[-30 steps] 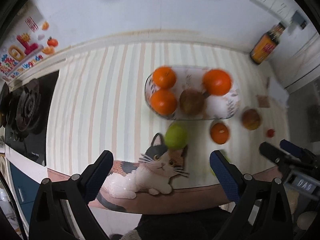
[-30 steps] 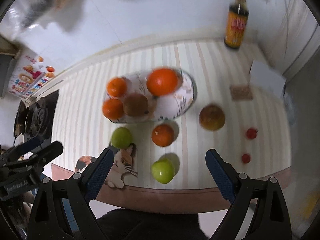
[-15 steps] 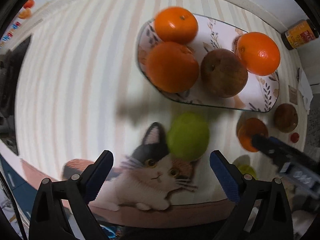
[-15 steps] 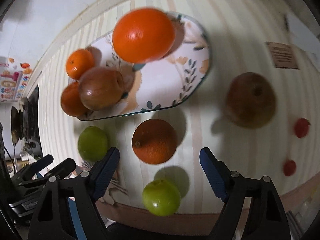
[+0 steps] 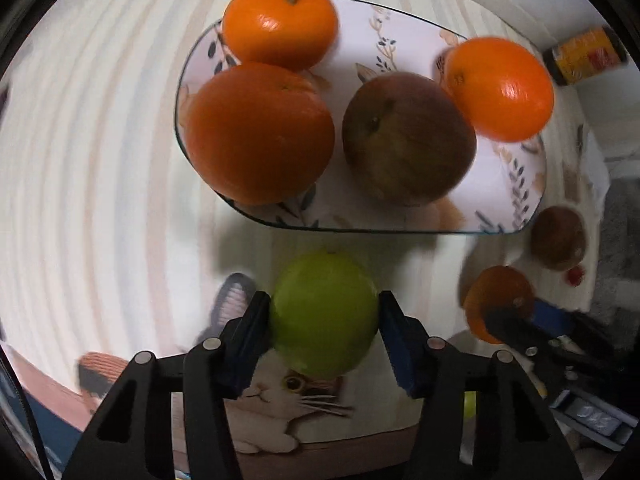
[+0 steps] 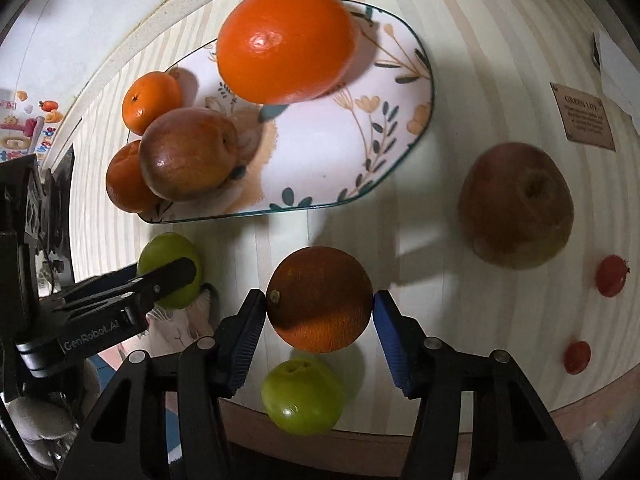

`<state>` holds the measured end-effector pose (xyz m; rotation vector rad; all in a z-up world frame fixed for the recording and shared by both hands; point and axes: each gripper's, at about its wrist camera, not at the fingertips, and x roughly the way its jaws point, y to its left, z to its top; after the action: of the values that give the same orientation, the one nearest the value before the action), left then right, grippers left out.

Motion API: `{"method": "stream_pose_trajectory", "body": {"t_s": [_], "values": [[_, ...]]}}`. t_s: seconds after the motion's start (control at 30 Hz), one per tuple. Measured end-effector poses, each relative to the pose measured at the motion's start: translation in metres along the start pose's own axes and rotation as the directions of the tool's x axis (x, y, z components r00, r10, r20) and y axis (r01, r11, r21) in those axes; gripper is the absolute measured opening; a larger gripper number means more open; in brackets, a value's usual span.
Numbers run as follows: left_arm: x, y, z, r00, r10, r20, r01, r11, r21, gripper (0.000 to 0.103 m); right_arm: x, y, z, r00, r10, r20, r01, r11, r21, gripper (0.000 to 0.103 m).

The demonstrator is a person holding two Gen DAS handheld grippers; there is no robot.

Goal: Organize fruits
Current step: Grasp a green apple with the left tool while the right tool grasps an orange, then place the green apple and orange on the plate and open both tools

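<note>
In the left wrist view my left gripper [image 5: 324,322] points down at the striped mat. Its jaws are closing and both blue pads touch the sides of a green apple [image 5: 324,304]. In the right wrist view my right gripper [image 6: 319,312] is also closing, with its pads against a loose orange [image 6: 318,292]. Just beyond both stands the flowered plate [image 6: 320,140], holding three oranges and a reddish-brown apple [image 5: 408,140]. A second green apple [image 6: 302,396] lies near the table's front edge, below the right gripper.
A brown apple [image 6: 516,204] and two cherry tomatoes [image 6: 610,276] lie on the mat at the right. A sauce bottle [image 5: 584,56] and a small card [image 6: 584,116] sit further back. The cat picture [image 5: 280,400] marks the mat's front edge.
Both grippers have come down from high above the table to the fruit. Their jaws have narrowed, the left around the green apple and the right around the loose orange.
</note>
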<state>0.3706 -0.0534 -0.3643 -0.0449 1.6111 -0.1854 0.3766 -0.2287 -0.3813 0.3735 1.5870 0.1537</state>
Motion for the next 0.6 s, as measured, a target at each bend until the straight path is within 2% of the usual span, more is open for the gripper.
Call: {"method": "stream_pose_trajectory", "body": {"t_s": [0.17, 0.27, 0.4, 0.5, 0.6], "values": [[0.002, -0.003, -0.028, 0.999, 0.002, -0.041, -0.001, 1.000, 0.030, 0.052, -0.001, 0.003, -0.010, 1.000, 0.019, -0.005, -0.019, 1.000, -0.018, 0.058], [0.003, -0.001, -0.038, 0.999, -0.021, -0.036, 0.022, 0.999, 0.024, 0.053, 0.005, 0.009, -0.015, 1.000, 0.019, -0.012, -0.020, 0.999, -0.028, 0.058], [0.001, 0.007, -0.038, 0.999, -0.044, -0.030, 0.044, 0.999, 0.001, 0.053, 0.010, 0.013, -0.015, 0.999, 0.030, -0.014, -0.031, 0.999, -0.020, 0.059], [0.001, 0.007, -0.042, 0.999, -0.032, -0.022, 0.032, 0.999, 0.004, 0.052, 0.011, 0.014, -0.013, 0.999, 0.035, -0.023, -0.035, 0.999, -0.022, 0.059], [-0.001, 0.015, -0.032, 1.000, -0.019, -0.019, 0.019, 1.000, 0.006, 0.052, 0.015, 0.012, -0.014, 0.998, 0.048, -0.041, -0.048, 0.999, -0.013, 0.060]]}}
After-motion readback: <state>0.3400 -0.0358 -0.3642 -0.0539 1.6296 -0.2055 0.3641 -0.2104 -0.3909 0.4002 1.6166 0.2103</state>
